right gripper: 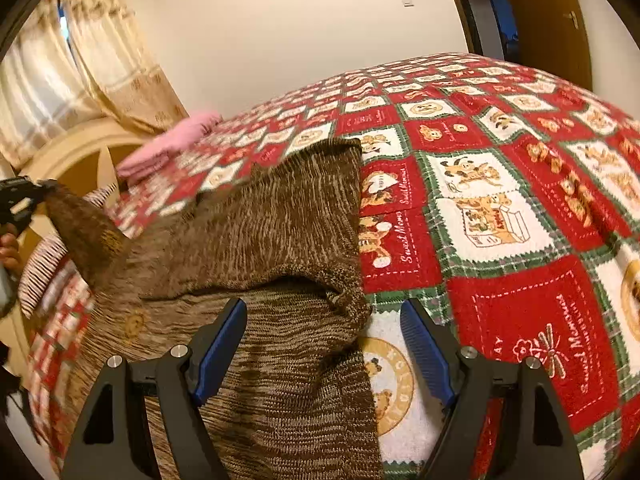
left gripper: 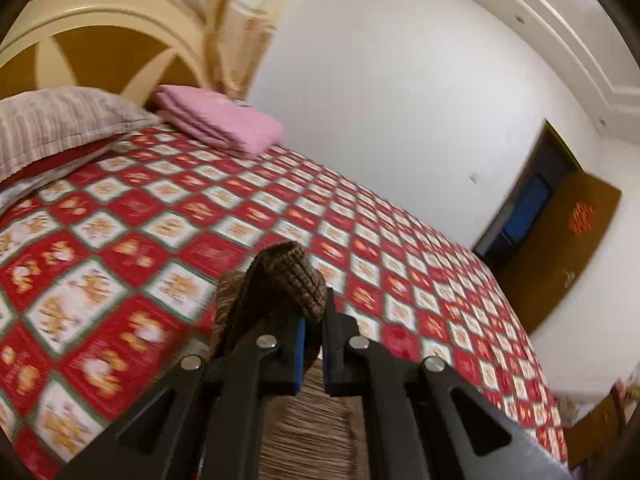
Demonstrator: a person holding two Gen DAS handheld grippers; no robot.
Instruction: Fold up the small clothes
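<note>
Sleeve of the brown knit sweater is what we are pinching in our left gripper to fold it, while our right gripper is hovering wide and empty above the hem.

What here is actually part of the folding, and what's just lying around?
In the job: brown sweater; left gripper, clamped on its cuff; right gripper, open over it.

Lying about: pink cloth, pillow, bedspread, curtain.

A bed under a red-and-white bear-print cover stands against a plain white wall. Cream arched headboard, gold patterned curtains, and what looks like a brown wooden door standing open.
</note>
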